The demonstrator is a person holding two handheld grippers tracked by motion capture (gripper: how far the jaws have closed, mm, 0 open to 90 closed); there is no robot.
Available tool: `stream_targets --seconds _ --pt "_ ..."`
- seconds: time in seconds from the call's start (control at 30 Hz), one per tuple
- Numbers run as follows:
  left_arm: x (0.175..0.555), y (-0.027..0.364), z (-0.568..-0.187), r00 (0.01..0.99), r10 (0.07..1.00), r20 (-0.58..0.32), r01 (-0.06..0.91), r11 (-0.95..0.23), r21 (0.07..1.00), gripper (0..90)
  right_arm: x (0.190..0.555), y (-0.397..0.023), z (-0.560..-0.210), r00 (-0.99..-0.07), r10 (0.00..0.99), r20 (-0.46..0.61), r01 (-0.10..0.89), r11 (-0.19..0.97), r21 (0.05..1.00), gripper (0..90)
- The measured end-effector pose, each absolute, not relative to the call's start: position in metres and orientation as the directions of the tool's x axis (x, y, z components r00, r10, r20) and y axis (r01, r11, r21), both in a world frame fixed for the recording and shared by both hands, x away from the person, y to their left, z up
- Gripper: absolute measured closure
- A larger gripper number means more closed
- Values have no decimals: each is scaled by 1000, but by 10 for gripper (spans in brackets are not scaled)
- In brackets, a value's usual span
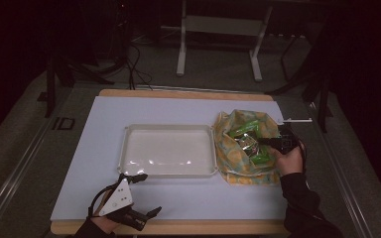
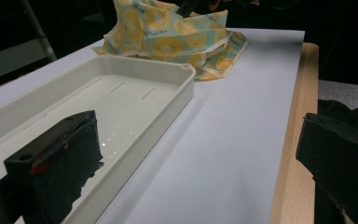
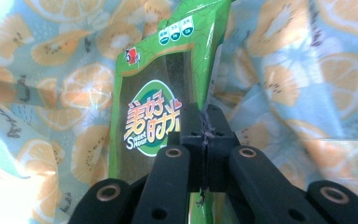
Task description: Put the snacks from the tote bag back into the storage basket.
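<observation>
Pale lavender sheet (image 1: 178, 198) spread over a wooden table (image 1: 188, 93), wood showing along the near and far edges; dark room all around, grey floor, white table legs (image 1: 181, 49) at the back, loose cables (image 1: 136, 69) on the floor.

Green snack packet (image 3: 163, 93) with a clear window, a round logo and orange lettering, glossy and a bit crinkled; sitting inside the fruit-print cloth bag (image 1: 228, 148) on the right side of the sheet; more green packets (image 1: 260, 157) in the open mouth of that bag. Bag printed with orange and kiwi slices on pale blue, slumped and wrinkled, just beside the right end of the tray.

Right gripper (image 1: 263, 141) reaching into the bag, jaws pressed together on the edge of the packet, pinching it tight; seen up close in the right gripper view (image 3: 205, 135).

White plastic tray (image 1: 124, 148) in the middle of the sheet, nothing in it, shallow with rounded corners.

Left gripper (image 1: 146, 196) parked at the near left corner of the sheet, jaws spread wide, nothing between them, one jaw over the tray's near rim in the left gripper view; plenty of bare sheet between tray and near edge.
</observation>
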State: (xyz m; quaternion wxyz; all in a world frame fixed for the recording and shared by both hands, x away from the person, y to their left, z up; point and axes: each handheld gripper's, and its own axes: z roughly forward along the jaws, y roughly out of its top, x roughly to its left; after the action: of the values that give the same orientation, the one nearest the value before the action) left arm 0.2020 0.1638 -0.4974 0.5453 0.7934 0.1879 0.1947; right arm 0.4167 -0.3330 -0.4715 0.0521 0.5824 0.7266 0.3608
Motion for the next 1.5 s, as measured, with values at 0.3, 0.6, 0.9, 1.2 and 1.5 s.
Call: stream_targets --seconds 0.3,0.6,0.9,1.2,1.5 --pt "202 164 -497 853 510 107 83 -334 939 3 410 -345 -459 -297 885 357 789 17 614 890" --pt "202 164 -497 853 510 110 78 -332 940 3 403 -358 -452 -275 888 370 778 -20 628 890" --pt "202 164 -497 853 510 111 77 -333 940 3 394 -371 -445 -254 884 393 769 -62 637 890" --pt "202 164 -497 852 510 114 74 -333 940 3 384 -386 -442 -232 887 400 762 -90 641 889" --pt "202 163 -497 853 508 119 68 -334 940 3 375 -400 -440 -208 888 411 753 -123 647 890"
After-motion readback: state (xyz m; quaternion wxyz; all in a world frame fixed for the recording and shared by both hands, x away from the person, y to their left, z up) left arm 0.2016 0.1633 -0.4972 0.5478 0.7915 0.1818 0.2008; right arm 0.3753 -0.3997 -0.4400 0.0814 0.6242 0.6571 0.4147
